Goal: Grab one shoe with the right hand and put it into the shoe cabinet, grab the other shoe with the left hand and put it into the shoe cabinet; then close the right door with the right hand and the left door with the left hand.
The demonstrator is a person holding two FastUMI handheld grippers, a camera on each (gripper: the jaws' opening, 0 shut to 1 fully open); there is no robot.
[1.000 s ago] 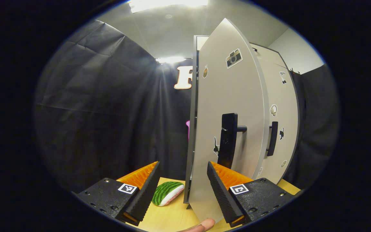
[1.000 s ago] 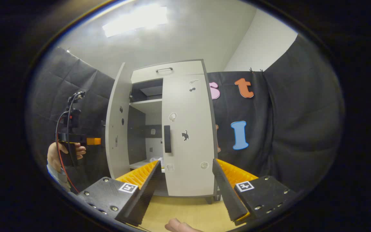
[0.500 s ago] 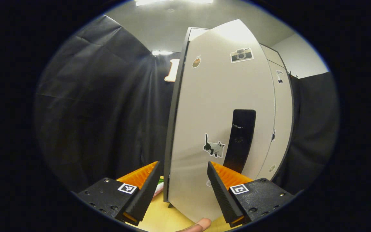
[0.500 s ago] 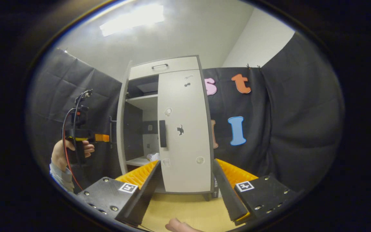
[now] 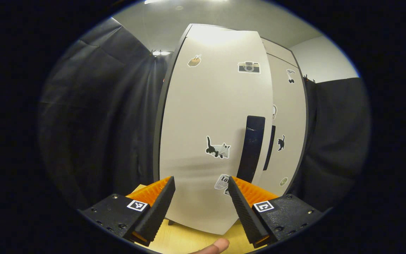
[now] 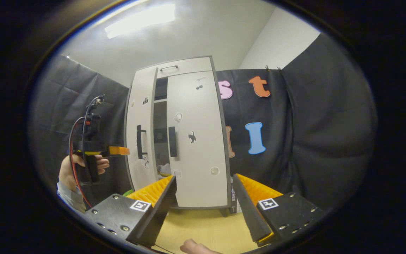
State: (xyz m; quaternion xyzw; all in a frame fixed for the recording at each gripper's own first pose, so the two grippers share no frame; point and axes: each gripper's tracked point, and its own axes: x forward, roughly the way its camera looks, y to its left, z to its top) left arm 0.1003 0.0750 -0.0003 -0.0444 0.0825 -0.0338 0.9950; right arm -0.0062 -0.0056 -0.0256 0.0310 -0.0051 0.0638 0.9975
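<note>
The shoe cabinet (image 6: 189, 67) stands on the table. Its right door (image 6: 196, 148) is shut. Its left door (image 6: 137, 106) is ajar by a narrow gap, through which a pale shoe (image 6: 164, 170) shows on the lower shelf. In the left gripper view that left door (image 5: 210, 116), with stickers and a black handle (image 5: 251, 148), is close in front of my left gripper (image 5: 200, 180), which is open and empty. In the right gripper view a hand (image 6: 67, 169) holds the left gripper (image 6: 125, 151) with its tips at the door's outer face. My right gripper (image 6: 204, 180) is open, away from the cabinet.
The wooden table top (image 6: 206, 225) runs from the cabinet toward me. A green striped thing (image 6: 129, 192) lies low beside the left door. Black cloth walls close in on both sides. A drawer handle (image 6: 169, 67) sits at the cabinet's top.
The left door has swung from wide open to nearly shut, with the left gripper following against its outer face. The right gripper has barely moved; the right door stays shut.
</note>
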